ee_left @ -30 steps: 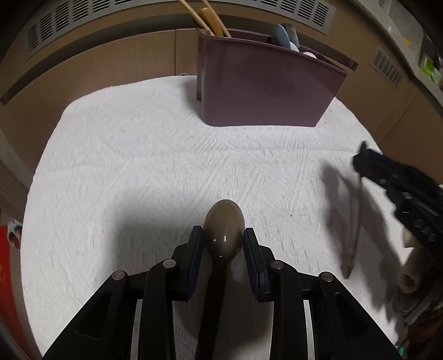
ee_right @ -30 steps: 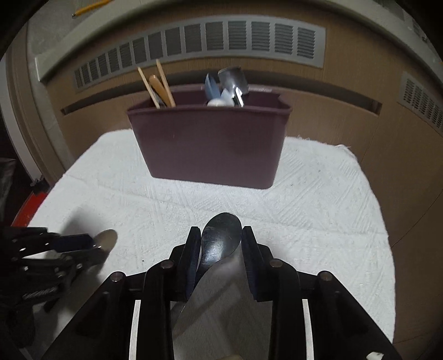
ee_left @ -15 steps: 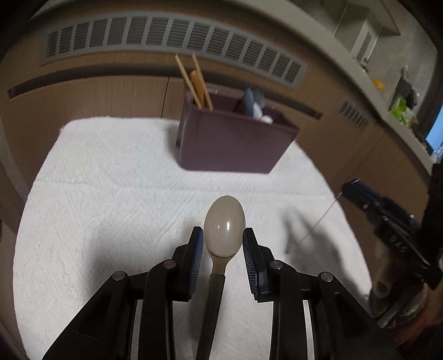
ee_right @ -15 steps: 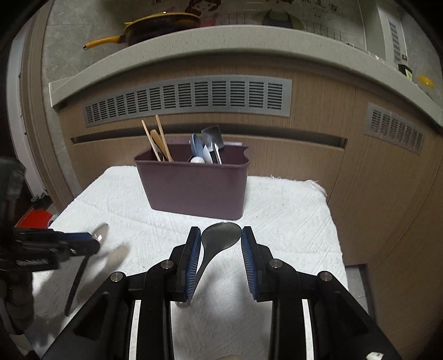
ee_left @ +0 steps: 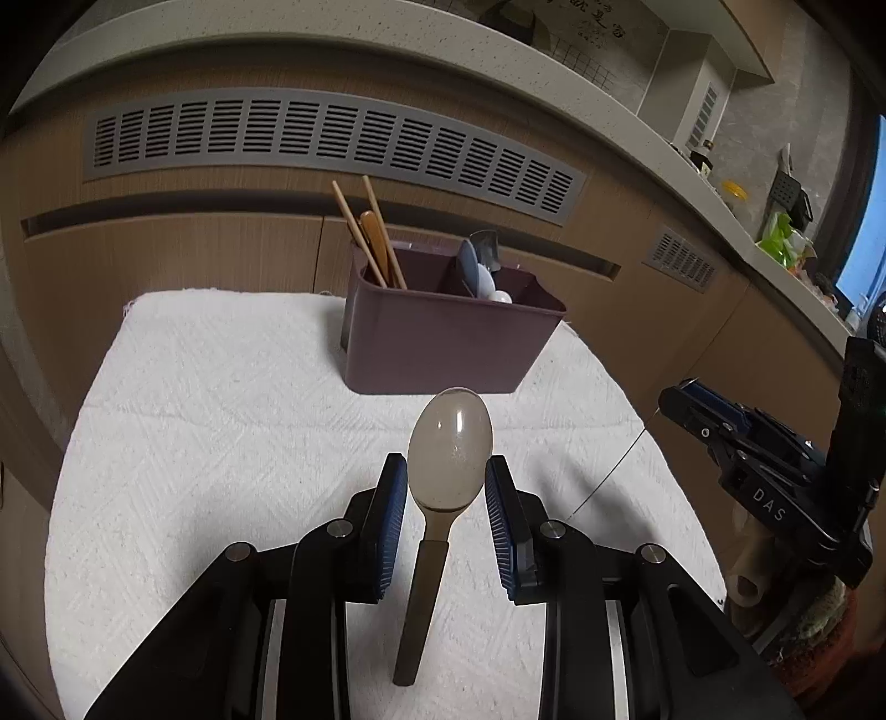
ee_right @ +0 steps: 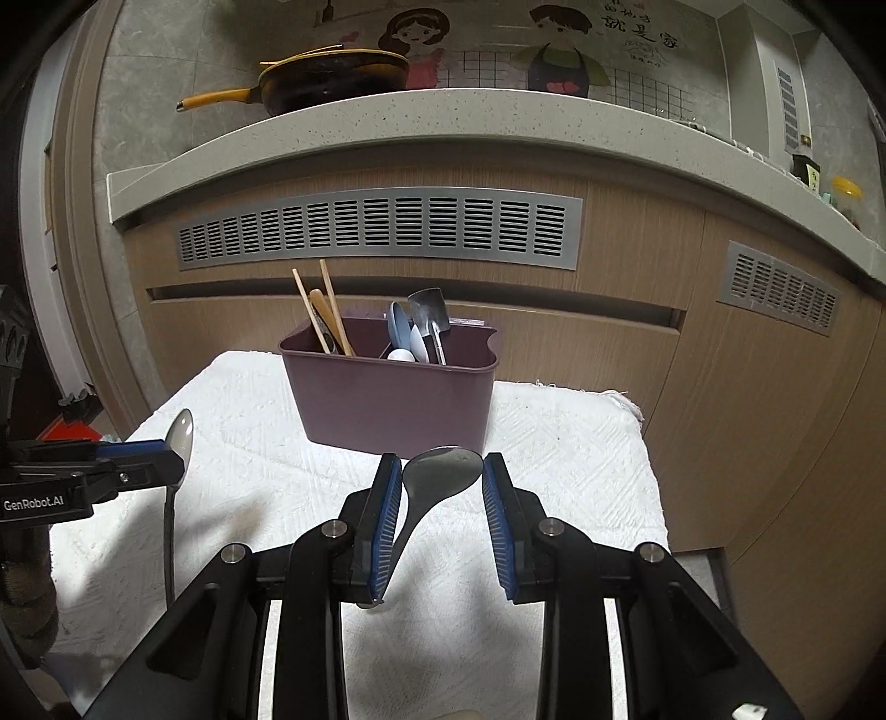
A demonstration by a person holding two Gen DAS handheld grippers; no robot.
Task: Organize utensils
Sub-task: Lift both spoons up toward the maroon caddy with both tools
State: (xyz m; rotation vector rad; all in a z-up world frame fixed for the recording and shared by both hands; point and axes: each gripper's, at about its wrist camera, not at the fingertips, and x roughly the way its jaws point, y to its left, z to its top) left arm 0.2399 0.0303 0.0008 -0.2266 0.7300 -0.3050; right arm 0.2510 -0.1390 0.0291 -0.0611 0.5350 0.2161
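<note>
Both spoons have come up off the white towel (ee_left: 221, 443) on the desk. The left gripper (ee_left: 446, 487) clamps a pale spoon (ee_left: 449, 443); the right gripper (ee_right: 442, 493) clamps a metal spoon (ee_right: 437, 482). The far holder (ee_right: 387, 399) now sits lower in view, so both look ready for carrying over.

You have a white textured cloth (ee_right: 581, 443) spread over the near surface. Behind it runs a wood-panelled cabinet front (ee_right: 637, 266) with a long grey vent grille (ee_right: 382, 230) and a smaller grille (ee_right: 775, 296) to the right. Above sits a pale speckled countertop (ee_right: 443, 119). Far left on it rests a dark pan with a yellow handle (ee_right: 326, 77). A cartoon wall picture (ee_right: 554, 50) hangs behind, and at the far right stand a small bottle (ee_right: 804, 169) and a yellow-lidded jar (ee_right: 846, 194).
</note>
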